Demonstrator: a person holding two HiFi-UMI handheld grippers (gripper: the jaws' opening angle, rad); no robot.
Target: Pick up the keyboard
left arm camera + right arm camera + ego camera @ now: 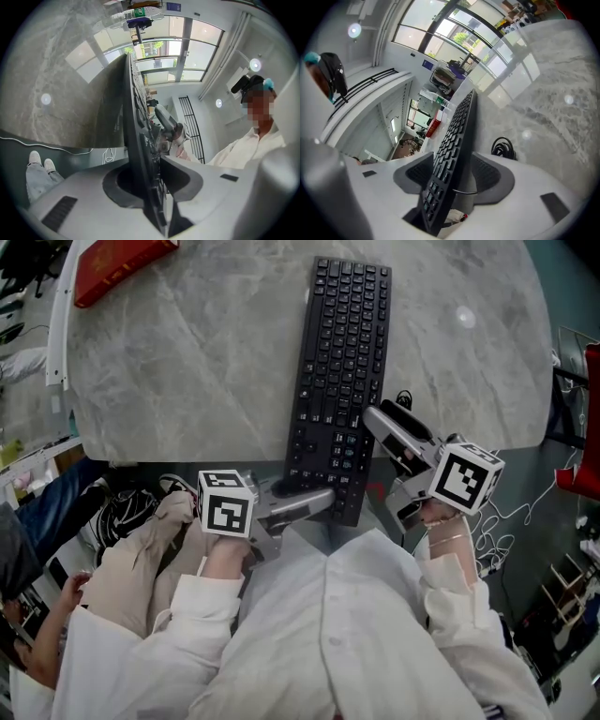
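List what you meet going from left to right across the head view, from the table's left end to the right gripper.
red box → left gripper, at the keyboard's near left corner → keyboard → right gripper, at the keyboard's right edge

Matt plastic keyboard (342, 371); table (206, 362) seemingly polished stone.

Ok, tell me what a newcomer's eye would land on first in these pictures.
The long black keyboard draws the eye first, lying on the grey marble table with its near end past the edge. At that end the left gripper is clamped on its corner, while the right gripper has its jaws apart around the opposite edge. A red box sits at the table's far left.
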